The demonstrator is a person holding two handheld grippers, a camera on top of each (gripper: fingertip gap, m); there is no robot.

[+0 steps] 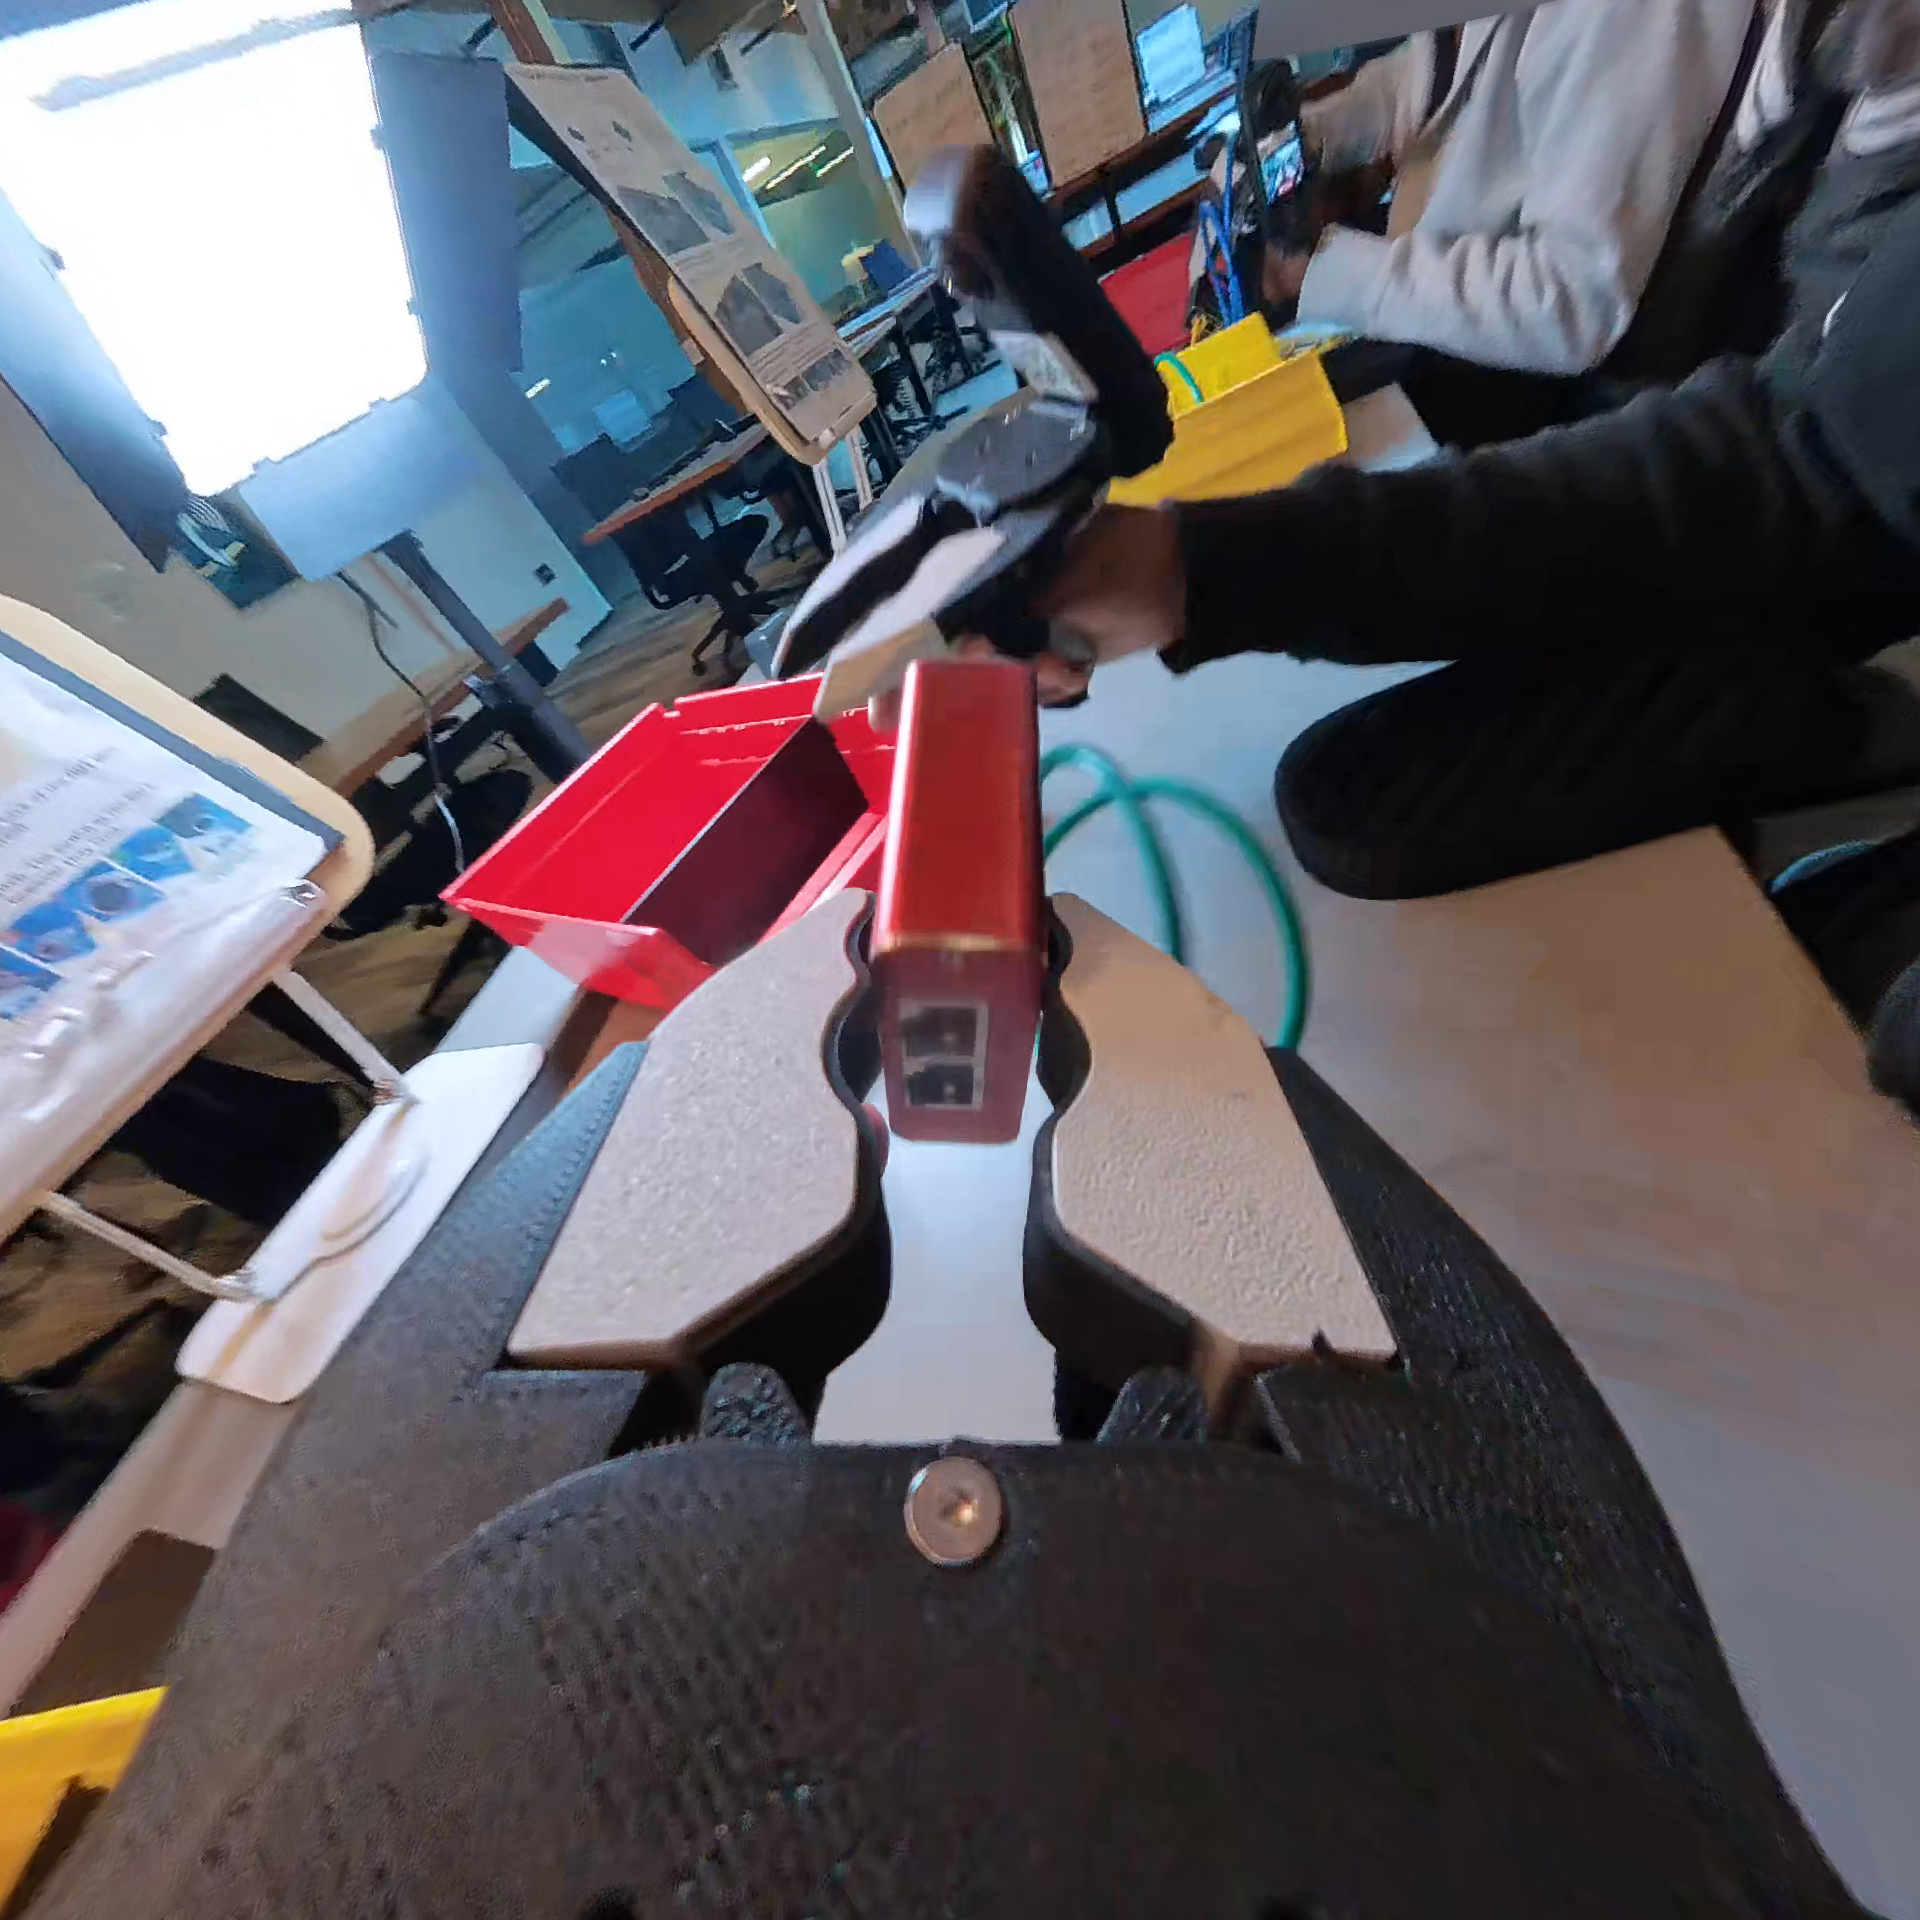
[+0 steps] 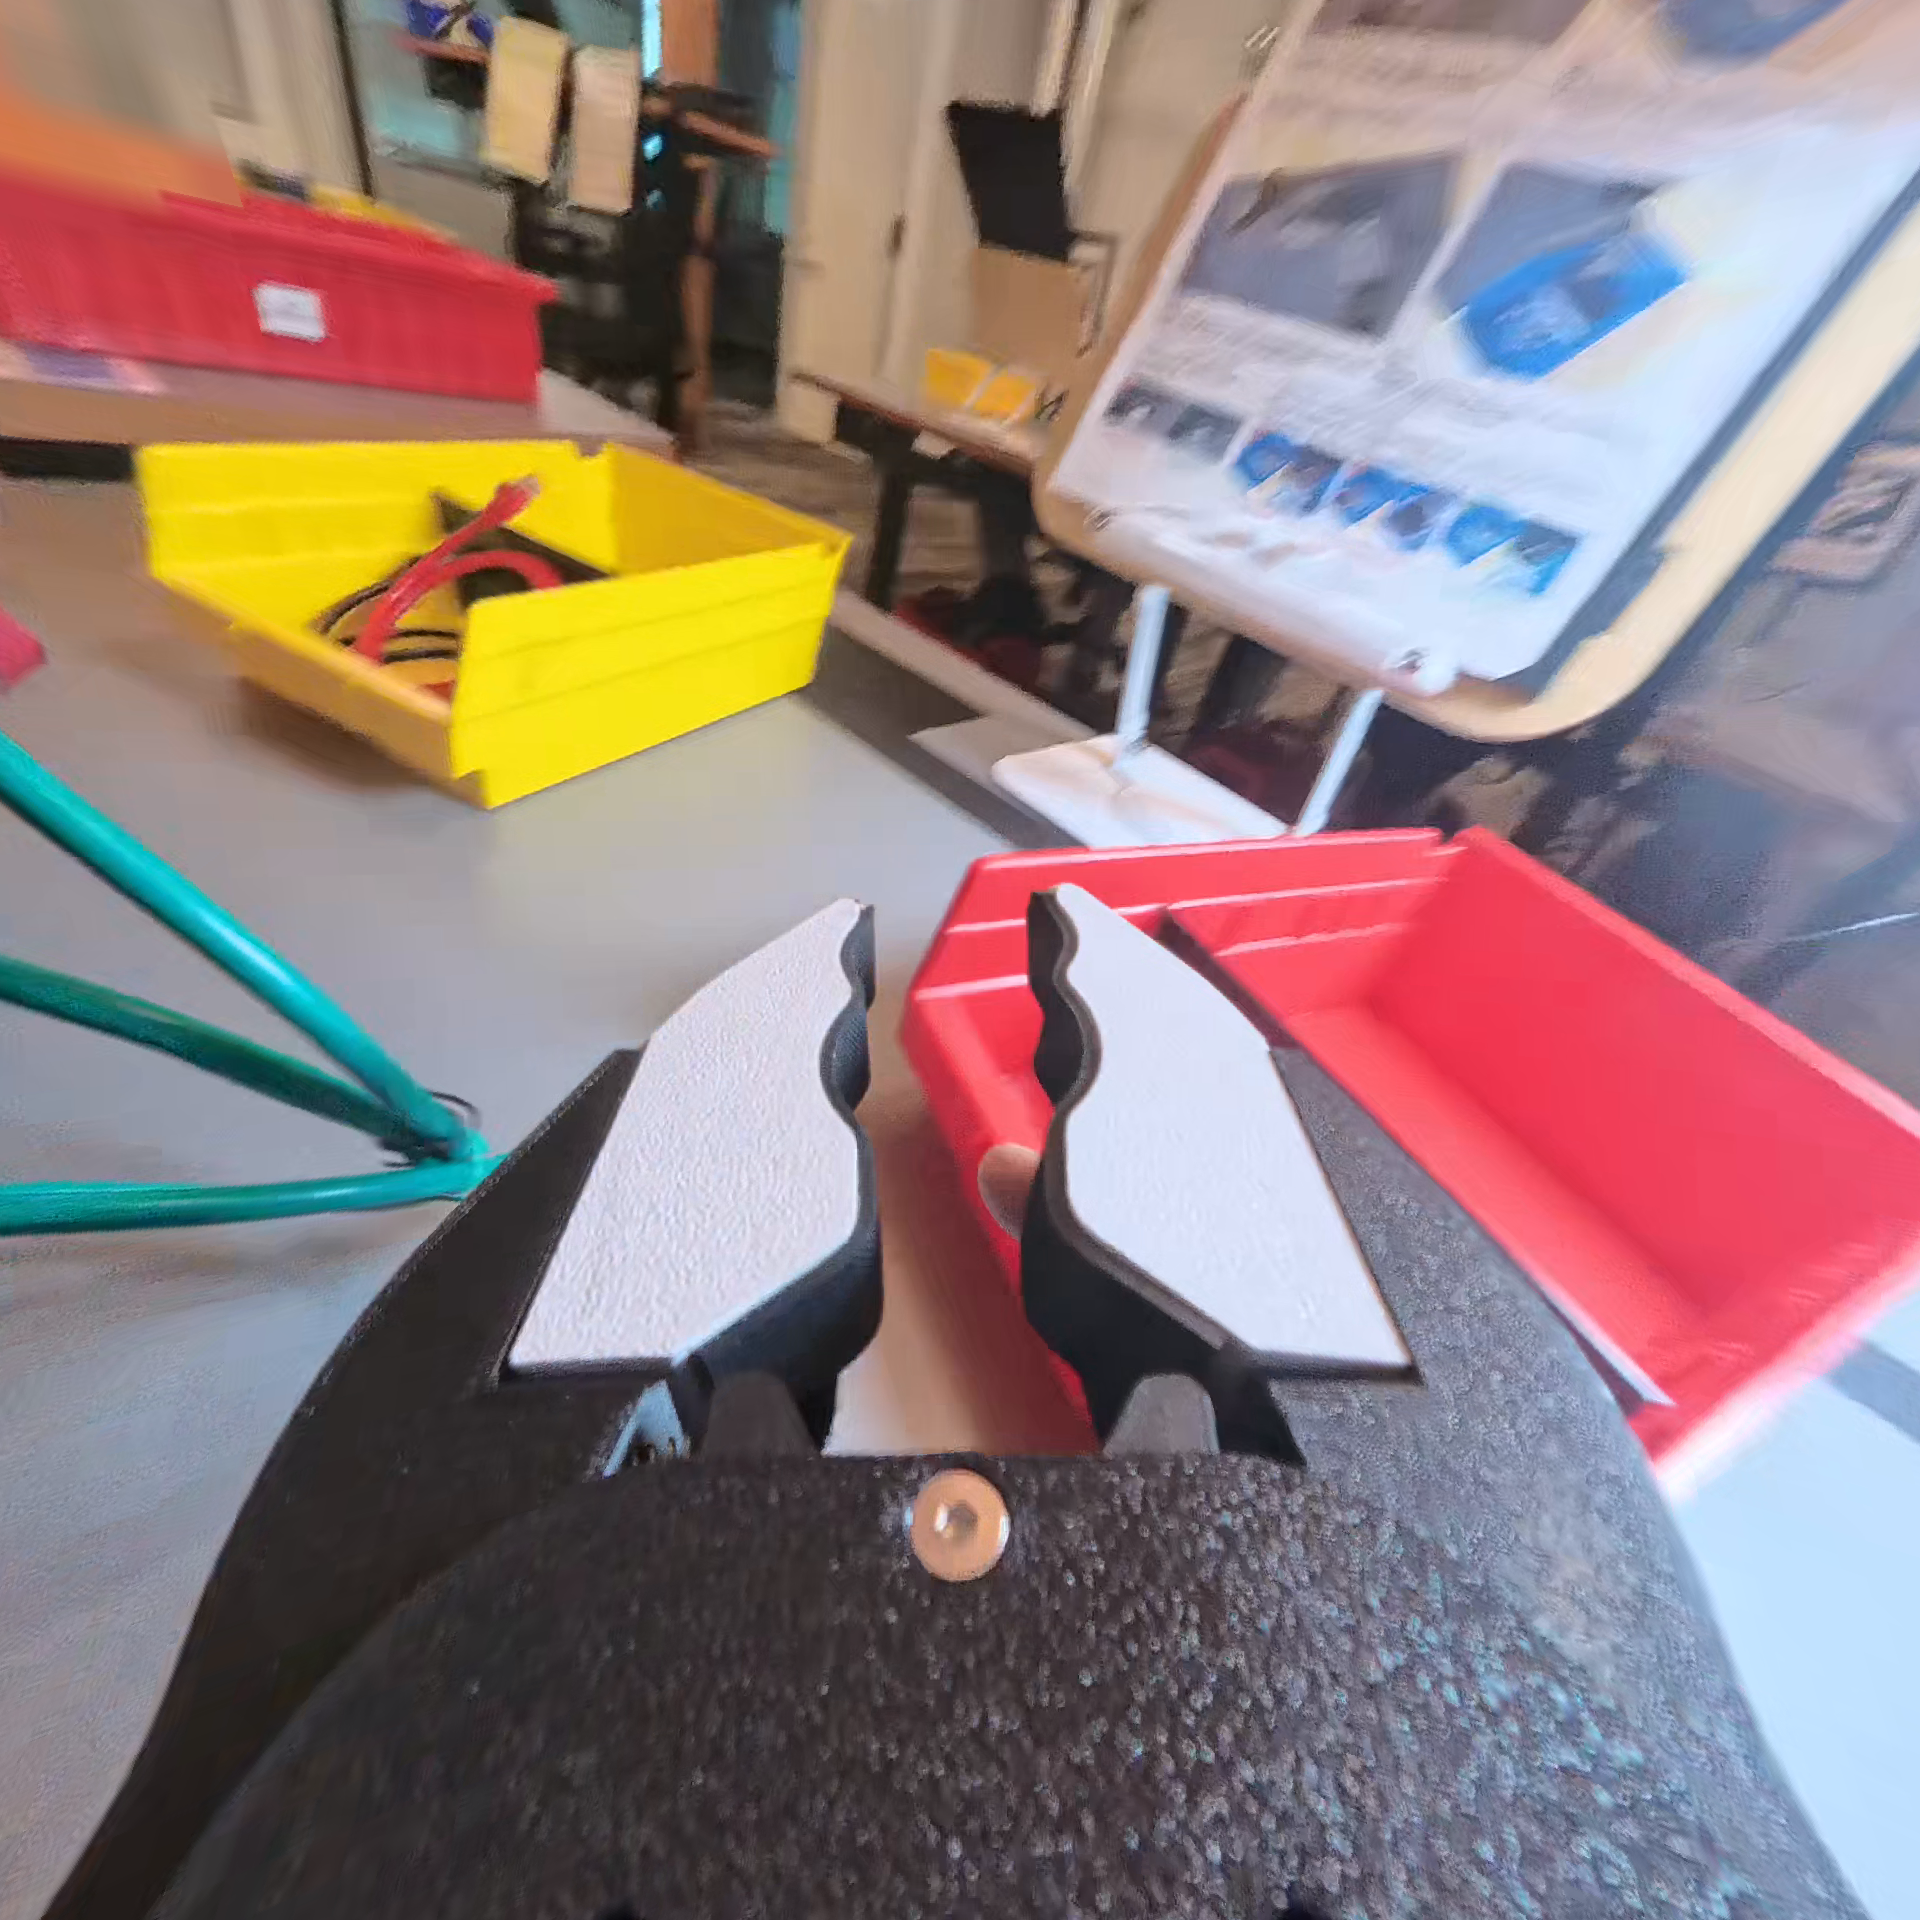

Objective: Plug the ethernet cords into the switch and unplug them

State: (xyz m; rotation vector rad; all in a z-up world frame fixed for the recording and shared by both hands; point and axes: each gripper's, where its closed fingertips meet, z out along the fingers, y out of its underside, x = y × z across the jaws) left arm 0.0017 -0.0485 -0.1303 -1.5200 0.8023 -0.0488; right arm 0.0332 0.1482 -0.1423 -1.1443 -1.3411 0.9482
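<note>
switch (image 1: 958,831): metallic red, grey port face. Left claw (image 1: 956,935) and right claw (image 2: 945,935): black textured bodies, pale grey speckled finger (image 1: 727,1122) plates. Ethernet cords (image 2: 208,935): teal green. Near bin (image 2: 1507,1039) red; far bin (image 2: 644,644) yellow, with red and black cables (image 2: 436,592) inside. Counter (image 2: 520,935) light grey. Sleeve (image 1: 1507,561) black. Board (image 2: 1455,364) tan-edged, white sheet with blue photos.

red switch (image 1: 958,821) between left gripper (image 1: 956,935) fingers
</note>
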